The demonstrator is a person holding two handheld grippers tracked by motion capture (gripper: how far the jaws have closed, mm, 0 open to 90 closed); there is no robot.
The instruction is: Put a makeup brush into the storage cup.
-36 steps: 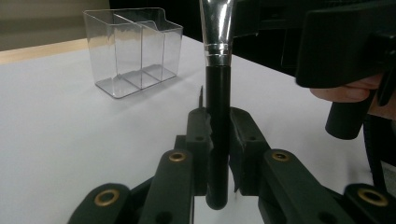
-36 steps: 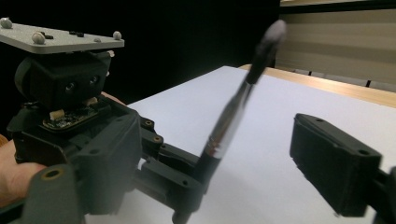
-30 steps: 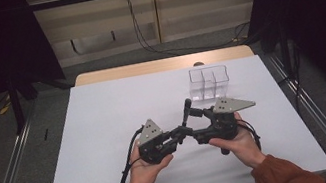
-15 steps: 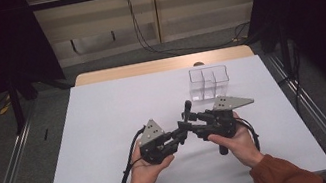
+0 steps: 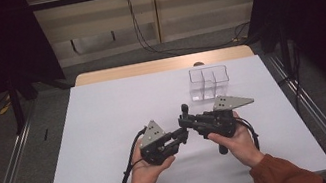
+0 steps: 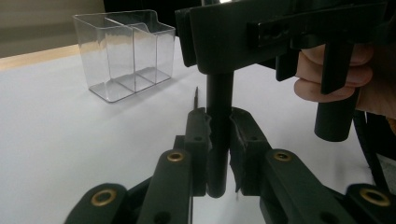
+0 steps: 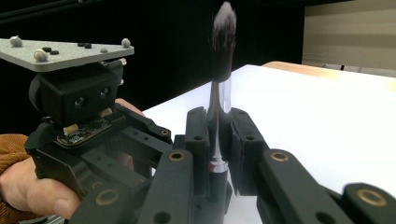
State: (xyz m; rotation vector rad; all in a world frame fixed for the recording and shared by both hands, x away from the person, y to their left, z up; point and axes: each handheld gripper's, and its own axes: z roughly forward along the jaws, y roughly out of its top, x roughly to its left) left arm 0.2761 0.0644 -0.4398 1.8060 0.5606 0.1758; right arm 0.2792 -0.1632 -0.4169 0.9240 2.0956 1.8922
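I hold a makeup brush (image 7: 219, 88) between both grippers, above the middle of the tabletop (image 5: 104, 117), toward its near edge. The right gripper (image 7: 219, 140) has its fingers clenched on the silver ferrule, with the dark bristles standing up above them. The left gripper (image 6: 219, 140) has its fingers clenched on the black handle. The clear divided organizer (image 5: 208, 82) stands near the far right corner of the tabletop, apart from both grippers.
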